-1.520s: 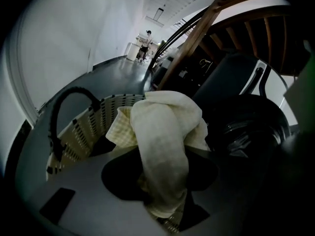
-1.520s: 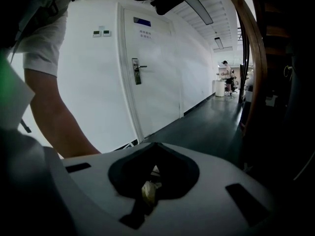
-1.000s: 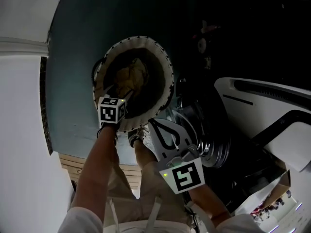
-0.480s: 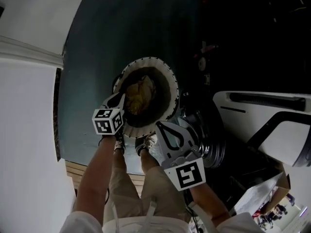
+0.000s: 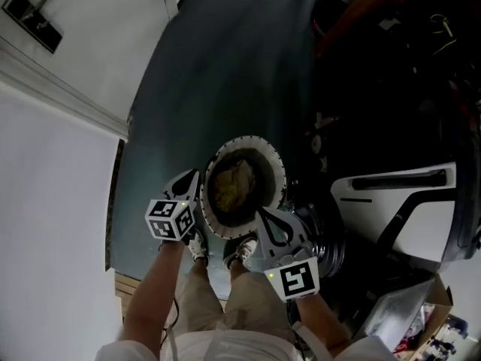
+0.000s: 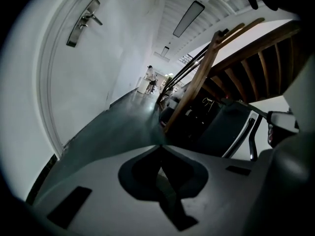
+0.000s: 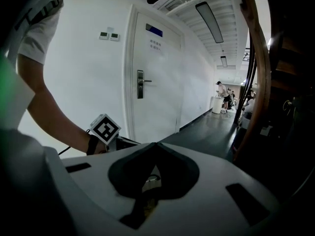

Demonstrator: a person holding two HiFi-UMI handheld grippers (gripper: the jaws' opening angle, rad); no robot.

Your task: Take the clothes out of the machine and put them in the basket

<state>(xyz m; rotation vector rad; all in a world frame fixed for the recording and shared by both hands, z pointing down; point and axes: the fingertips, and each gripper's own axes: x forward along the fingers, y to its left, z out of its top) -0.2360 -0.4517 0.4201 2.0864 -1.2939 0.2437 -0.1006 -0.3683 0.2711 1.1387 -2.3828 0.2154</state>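
Standing over a dark green, glossy floor [image 5: 225,66], I have a white wall [image 5: 52,171] running from 8 to 11 o'clock. A long corridor stretches ahead, with strip lamps [image 7: 209,14] on the ceiling.

The white door [image 7: 157,97] carries a blue plate [image 7: 154,30] at its top and some lines of print under it. Both are too small for me to read. Two small panels [image 7: 108,35] sit on the wall beside the frame, and their faces are unreadable too. The only clear markings are the black-and-white squares on my marker cubes [image 5: 171,218].

The round, white-rimmed basket [image 5: 279,173] stands on the floor in the middle of my view, just ahead of my shoes [image 5: 242,253]. The yellowish clothes [image 5: 233,185] lie bunched inside it. The white machine [image 5: 406,201] stands at 3 to 4 o'clock, well apart from the basket, with dark clutter around it. I cannot see into its drum.

My left tongs [image 6: 159,145] hang at the basket's 8 o'clock. Their jaws have just been closing and now meet tip to tip, with nothing between them. My right tongs [image 7: 155,143] hang at its 5 o'clock, tips together as well and gripping nothing.

A wooden stair [image 6: 256,58] rises at 1 o'clock. A cardboard box [image 5: 421,314] sits at 4 o'clock. A person [image 7: 222,90] stands far down the corridor.
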